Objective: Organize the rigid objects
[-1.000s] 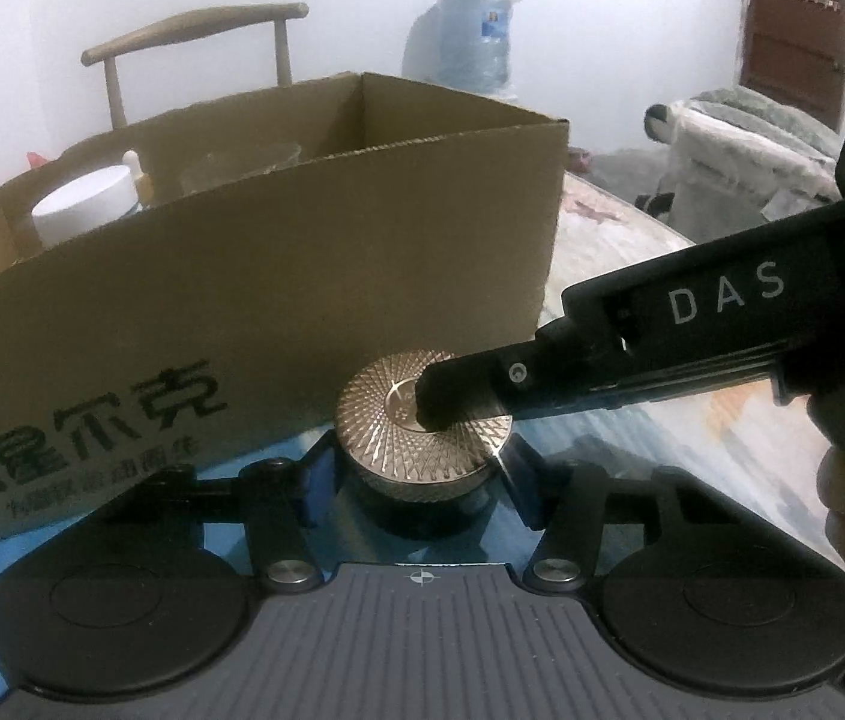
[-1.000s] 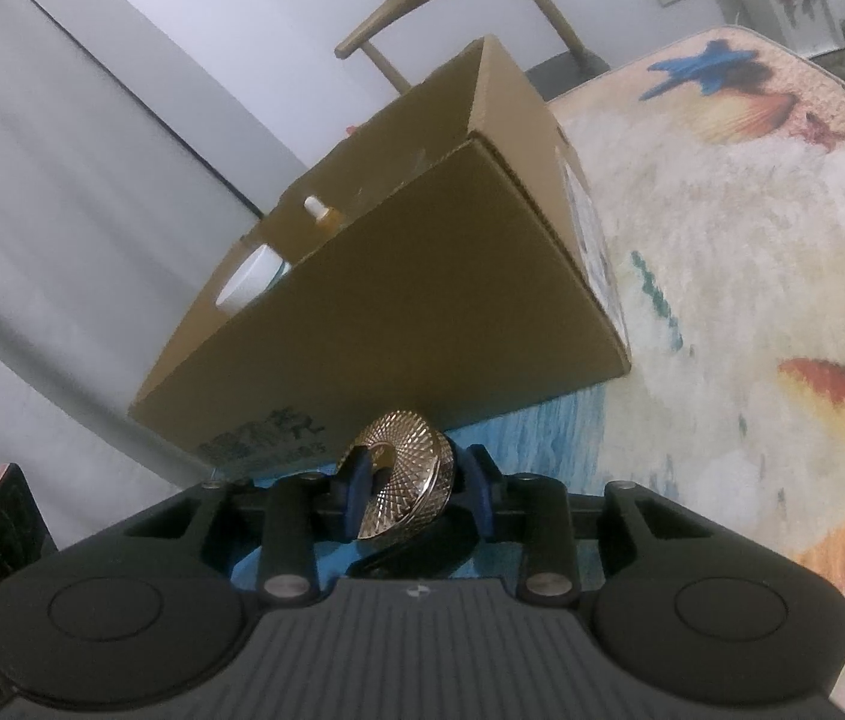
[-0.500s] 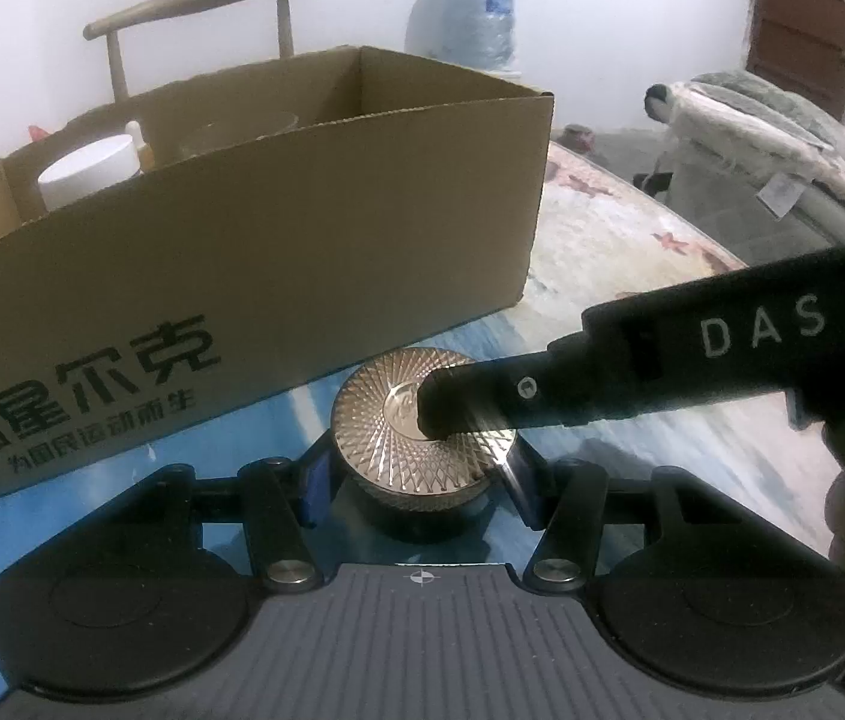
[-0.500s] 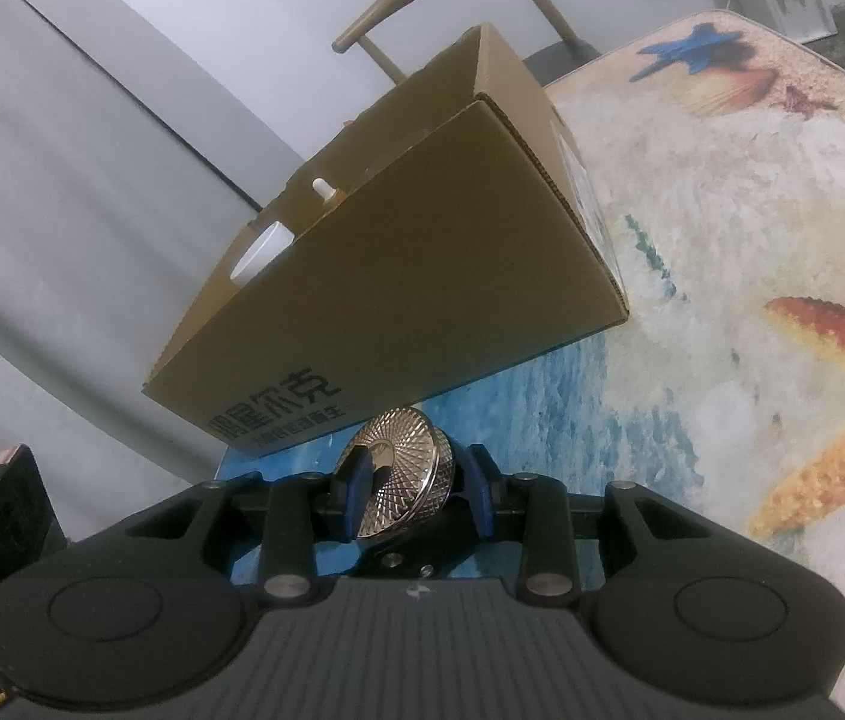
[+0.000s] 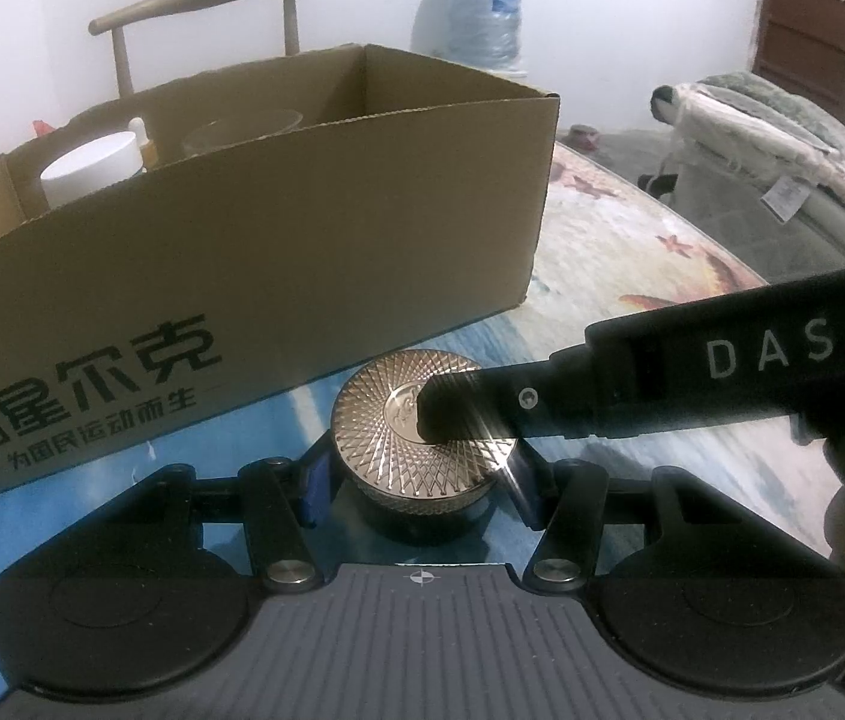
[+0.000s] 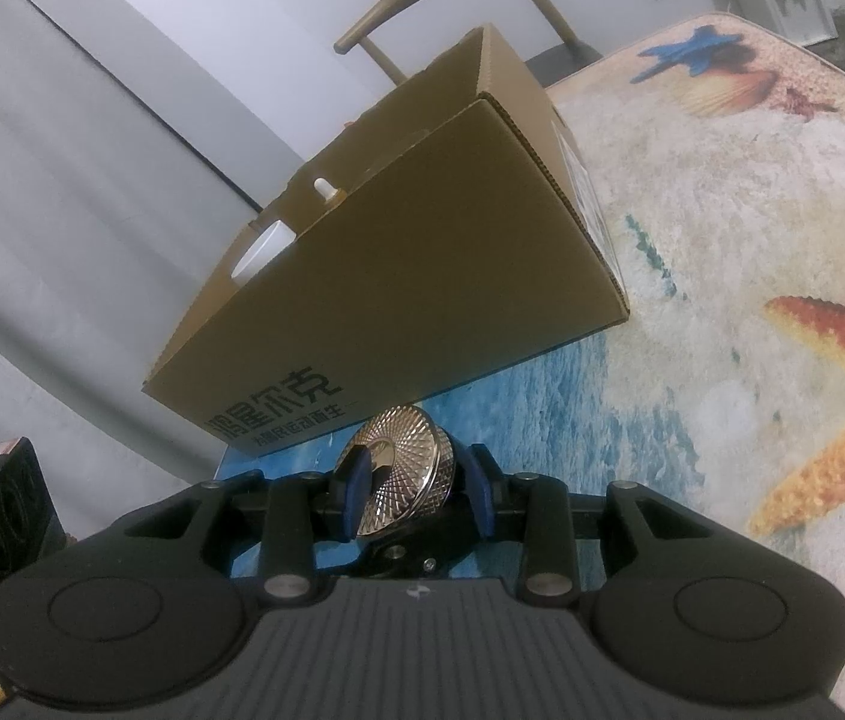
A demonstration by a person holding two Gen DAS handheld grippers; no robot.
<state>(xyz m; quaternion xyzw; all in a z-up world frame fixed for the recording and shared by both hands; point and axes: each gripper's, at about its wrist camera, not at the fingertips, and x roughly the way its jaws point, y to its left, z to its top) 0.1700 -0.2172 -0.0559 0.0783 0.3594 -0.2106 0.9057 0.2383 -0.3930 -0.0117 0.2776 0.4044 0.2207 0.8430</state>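
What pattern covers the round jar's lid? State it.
Fine crisscross engraving on the shiny gold metal lid; clearest in the left wrist view.

Tall cardboard box [image 5: 278, 276] wall standing just ahead of both tongs, open at the top, white jar [image 5: 92, 171], dropper bottle [image 5: 140, 141] and clear container [image 5: 242, 129] filling its left and middle, right end free, open mat [image 6: 722, 276] to the right of the box

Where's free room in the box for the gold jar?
The right half of the cardboard box, between the clear bowl and the right end wall, looks bare, though its floor is hidden. The left end is crowded: white tub and dropper bottle. The mat right of the box is bare.
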